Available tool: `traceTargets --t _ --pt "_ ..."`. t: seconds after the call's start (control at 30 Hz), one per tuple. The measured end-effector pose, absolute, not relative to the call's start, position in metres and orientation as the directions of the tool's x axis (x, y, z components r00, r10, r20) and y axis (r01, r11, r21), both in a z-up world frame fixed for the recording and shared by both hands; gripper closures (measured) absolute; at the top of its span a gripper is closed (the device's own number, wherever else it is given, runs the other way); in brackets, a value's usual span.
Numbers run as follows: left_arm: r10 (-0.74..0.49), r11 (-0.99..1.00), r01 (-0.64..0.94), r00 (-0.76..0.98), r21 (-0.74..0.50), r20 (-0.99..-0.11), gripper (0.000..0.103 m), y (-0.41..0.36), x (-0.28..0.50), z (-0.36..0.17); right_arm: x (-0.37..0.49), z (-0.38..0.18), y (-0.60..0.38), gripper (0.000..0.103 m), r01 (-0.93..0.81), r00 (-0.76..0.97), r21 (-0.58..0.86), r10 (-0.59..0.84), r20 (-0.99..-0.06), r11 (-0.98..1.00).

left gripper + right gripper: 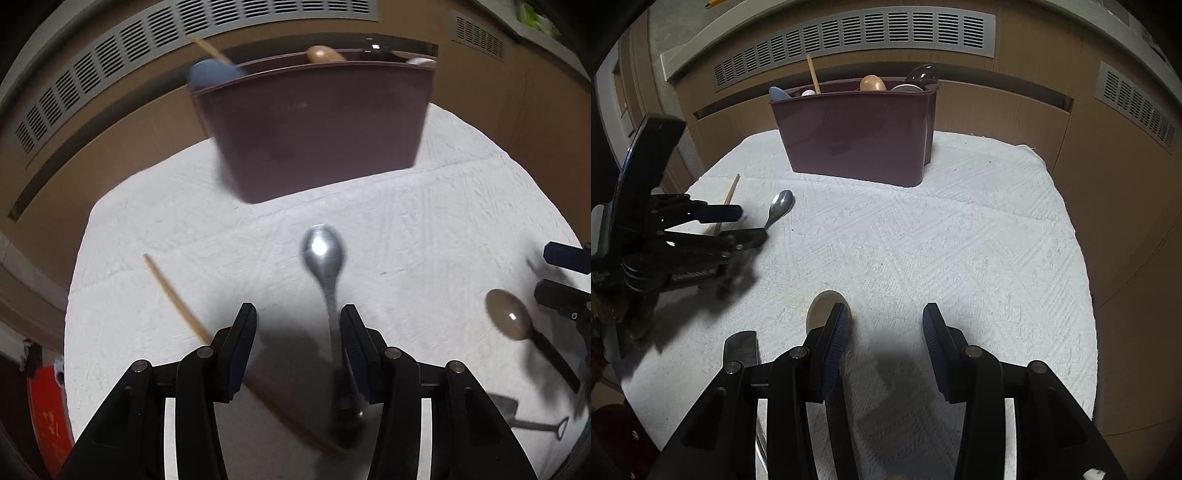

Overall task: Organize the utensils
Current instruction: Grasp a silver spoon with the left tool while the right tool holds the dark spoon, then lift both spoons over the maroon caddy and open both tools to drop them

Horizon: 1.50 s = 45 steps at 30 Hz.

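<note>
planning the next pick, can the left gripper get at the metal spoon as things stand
Probably yes: the metal spoon lies alone on the white cloth, its handle already between the left gripper's open jaws, and nothing covers it.

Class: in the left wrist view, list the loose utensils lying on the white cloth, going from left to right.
Wooden chopstick → metal spoon → brown spoon.
</note>
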<state>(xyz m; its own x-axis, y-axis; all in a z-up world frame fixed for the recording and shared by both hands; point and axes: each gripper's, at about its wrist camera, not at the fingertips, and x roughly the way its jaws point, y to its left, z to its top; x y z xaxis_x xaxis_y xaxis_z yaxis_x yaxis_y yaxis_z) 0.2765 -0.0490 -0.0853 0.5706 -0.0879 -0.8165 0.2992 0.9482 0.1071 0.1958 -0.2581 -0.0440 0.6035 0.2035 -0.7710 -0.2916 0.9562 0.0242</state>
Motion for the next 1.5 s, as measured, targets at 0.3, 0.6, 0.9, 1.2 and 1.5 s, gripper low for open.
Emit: traceTargets --t 0.3,0.6,0.9,1.2,1.5 --pt "-0.194 0.951 0.307 0.533 -0.026 -0.824 0.055 -0.068 0.314 -0.092 0.193 -0.047 -0.248 0.063 -0.314 0.604 0.016 0.213 -0.768 0.949" --pt "-0.290 0.875 0.482 0.450 -0.044 -0.845 0.056 -0.068 0.327 -0.089 0.194 -0.059 -0.246 0.063 -0.392 0.524 0.072 0.287 -0.802 0.917" --pt "-0.282 0.886 0.462 0.480 -0.034 -0.831 0.056 -0.067 0.322 -0.086 0.196 -0.059 -0.209 0.073 -0.460 0.542 -0.055 0.231 -0.808 0.886" --pt "-0.281 0.911 0.411 0.532 -0.046 -0.799 0.074 -0.071 0.317 -0.081 0.207 -0.025 -0.236 0.073 -0.359 0.632 0.062 0.292 -0.718 0.931" --pt "-0.402 0.909 0.370 0.652 -0.193 -0.643 0.074 -0.032 0.269 -0.033 0.209 -0.012 -0.242 0.073 -0.299 0.684 0.096 0.284 -0.673 0.949"
